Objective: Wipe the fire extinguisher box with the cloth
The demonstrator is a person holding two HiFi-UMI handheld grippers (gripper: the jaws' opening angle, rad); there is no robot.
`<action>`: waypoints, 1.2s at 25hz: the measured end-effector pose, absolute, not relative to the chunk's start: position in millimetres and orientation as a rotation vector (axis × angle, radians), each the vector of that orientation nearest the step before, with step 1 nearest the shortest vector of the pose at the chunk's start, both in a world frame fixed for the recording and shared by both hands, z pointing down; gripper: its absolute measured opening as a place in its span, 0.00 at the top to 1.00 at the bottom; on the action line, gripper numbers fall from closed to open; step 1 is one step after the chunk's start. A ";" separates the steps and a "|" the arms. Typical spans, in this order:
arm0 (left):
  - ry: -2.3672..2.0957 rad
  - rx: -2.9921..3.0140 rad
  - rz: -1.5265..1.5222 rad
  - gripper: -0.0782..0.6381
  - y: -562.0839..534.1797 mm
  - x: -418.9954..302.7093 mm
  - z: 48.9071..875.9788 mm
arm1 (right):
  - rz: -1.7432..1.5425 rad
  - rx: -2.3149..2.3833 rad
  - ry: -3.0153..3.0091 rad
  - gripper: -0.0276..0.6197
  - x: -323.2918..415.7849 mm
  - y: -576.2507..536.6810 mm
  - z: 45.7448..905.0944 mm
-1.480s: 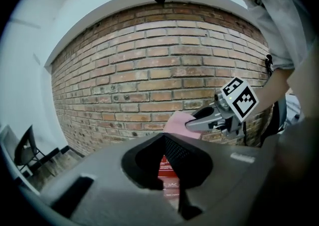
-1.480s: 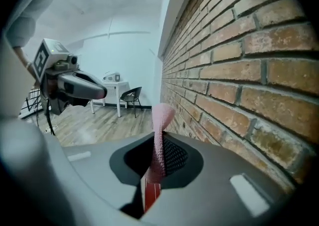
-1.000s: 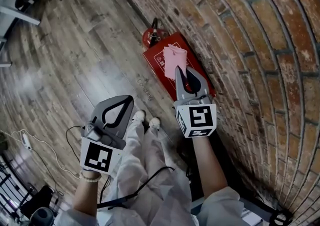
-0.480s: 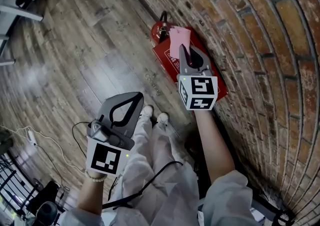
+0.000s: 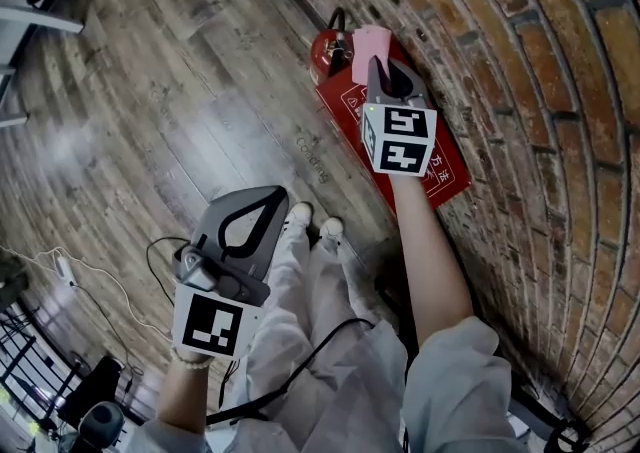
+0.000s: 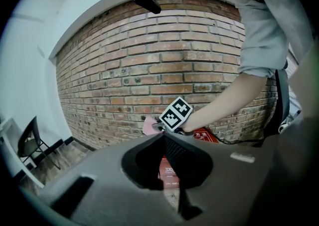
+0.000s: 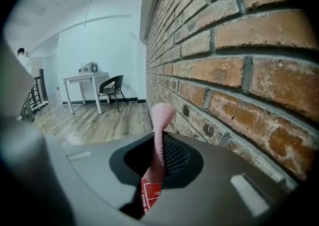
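Observation:
The red fire extinguisher box (image 5: 440,166) lies on the wood floor against the brick wall, also seen low in the left gripper view (image 6: 168,174). A red extinguisher (image 5: 327,49) stands at its far end. My right gripper (image 5: 378,66) is shut on the pink cloth (image 5: 368,46), which lies on the far end of the box top. In the right gripper view the cloth (image 7: 160,135) stands up between the jaws, with the box (image 7: 148,195) below. My left gripper (image 5: 268,199) hangs shut and empty over the floor, apart from the box.
The brick wall (image 5: 520,91) runs close along the right. My shoes (image 5: 312,221) stand beside the box. A white cable (image 5: 90,286) trails on the floor at left. A table (image 7: 84,78) and a chair (image 7: 112,86) stand far off.
My right gripper has slid the cloth along the box top toward the extinguisher end. The left gripper has hardly moved.

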State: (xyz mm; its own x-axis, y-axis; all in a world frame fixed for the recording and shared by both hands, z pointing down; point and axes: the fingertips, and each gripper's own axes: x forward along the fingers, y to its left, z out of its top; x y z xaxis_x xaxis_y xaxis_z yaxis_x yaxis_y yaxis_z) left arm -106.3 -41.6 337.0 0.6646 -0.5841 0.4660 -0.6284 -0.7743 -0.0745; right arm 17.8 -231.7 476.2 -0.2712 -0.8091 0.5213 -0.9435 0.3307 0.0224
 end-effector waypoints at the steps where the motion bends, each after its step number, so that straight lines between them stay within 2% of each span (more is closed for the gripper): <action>1: -1.014 2.776 0.731 0.89 -41.2 -107.4 339.6 | 0.412 1.543 -2.147 0.91 18.5 -234.9 481.7; 16: -0.987 2.775 0.745 0.89 -47.7 -97.0 351.2 | 0.388 1.500 -1.863 0.92 60.0 -241.3 546.0; 30: -0.939 2.808 0.737 0.89 -51.1 -86.8 354.3 | 0.368 1.463 -1.809 0.92 72.2 -237.7 551.4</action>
